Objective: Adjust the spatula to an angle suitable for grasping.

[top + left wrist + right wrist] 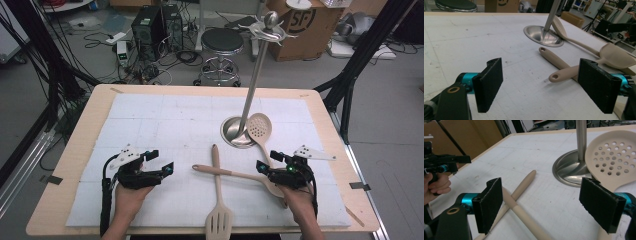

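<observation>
My left gripper hovers open over the white mat at the front left, with nothing between its pads. At the front right my right gripper is open too, its jaws wide apart. Two beige utensils lie crossed between the grippers. The slotted turner points its handle away from me. The spoon's handle runs under the right gripper, untouched. Its head lies near that hand. A perforated skimmer leans on the metal stand's base.
The stand's pole rises to a ring of hooks above the table's far side. The white mat covers most of the wooden table. A stool, computer cases and cables sit on the floor beyond.
</observation>
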